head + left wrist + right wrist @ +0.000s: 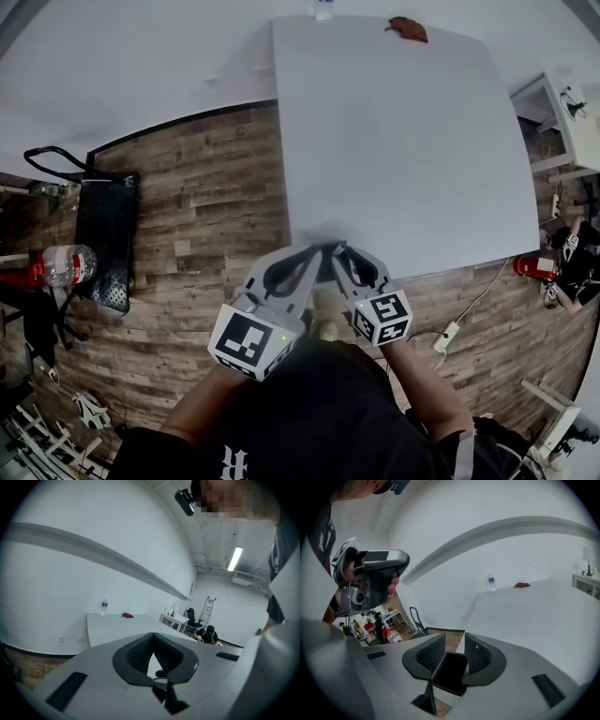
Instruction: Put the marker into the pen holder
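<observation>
Two grippers are held close to the person's dark top at the near edge of a white table (403, 141), their tips almost meeting over the rim. The left gripper (153, 638) has its ribbed pads (138, 653) drawn together at the tip, with nothing between them. The right gripper (455, 644) has its jaws standing apart, the gap showing floor and table edge; a dark flat panel sits low at the root of the jaws and looks to be part of the tool. Neither marker nor pen holder shows in any view.

On the wood floor (206, 187) to the person's left stands a black cart (105, 239) with a plastic bottle (67, 264) lying beside it; to the right, a white power strip (446, 337) lies near the table's corner.

The tabletop is bare up to its far edge, where a small reddish-brown thing (408, 29) lies and a water bottle (104, 607) stands upright against the white wall. Beyond the table, the left gripper view takes in a desk chair (191, 616), a ladder (208, 607) and a seated person (208, 632).
</observation>
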Tool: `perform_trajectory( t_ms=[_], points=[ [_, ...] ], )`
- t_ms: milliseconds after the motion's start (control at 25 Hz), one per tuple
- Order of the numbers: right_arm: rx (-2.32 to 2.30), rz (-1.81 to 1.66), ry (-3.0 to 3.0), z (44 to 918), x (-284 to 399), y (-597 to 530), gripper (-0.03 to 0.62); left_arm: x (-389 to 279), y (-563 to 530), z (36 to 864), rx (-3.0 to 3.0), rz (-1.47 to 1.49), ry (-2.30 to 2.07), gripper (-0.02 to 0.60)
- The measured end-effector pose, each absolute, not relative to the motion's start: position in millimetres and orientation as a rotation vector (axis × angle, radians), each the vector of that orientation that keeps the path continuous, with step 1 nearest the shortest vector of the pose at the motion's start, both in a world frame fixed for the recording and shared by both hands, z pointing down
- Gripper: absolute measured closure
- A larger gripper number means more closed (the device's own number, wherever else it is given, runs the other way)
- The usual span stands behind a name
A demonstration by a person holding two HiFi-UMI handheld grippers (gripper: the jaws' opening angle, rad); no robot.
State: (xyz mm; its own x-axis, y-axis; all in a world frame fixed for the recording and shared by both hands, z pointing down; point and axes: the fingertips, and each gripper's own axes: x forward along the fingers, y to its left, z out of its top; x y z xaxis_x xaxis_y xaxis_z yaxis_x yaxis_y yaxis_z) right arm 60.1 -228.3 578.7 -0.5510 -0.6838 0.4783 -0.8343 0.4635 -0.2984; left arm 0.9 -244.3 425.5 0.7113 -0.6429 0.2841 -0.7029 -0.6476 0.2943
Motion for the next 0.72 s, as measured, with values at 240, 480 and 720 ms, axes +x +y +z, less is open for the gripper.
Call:
perform_trajectory(
  t_ms=[240,480,720],
  points=[
    [1.337,0.696,-2.448,558,68,-235,0.485,13,-246,426,2.555,0.222,-1.015,0.575],
    [1.325,0.662,-2.493,533,67,-234,0.488,19,-241,424,2.565,0.227,-1.006,0.575],
    [1.308,0.559,-2.552,489,66,-225,0.556,27,-234,415,2.592,0.211,-1.015,0.575]
  ],
)
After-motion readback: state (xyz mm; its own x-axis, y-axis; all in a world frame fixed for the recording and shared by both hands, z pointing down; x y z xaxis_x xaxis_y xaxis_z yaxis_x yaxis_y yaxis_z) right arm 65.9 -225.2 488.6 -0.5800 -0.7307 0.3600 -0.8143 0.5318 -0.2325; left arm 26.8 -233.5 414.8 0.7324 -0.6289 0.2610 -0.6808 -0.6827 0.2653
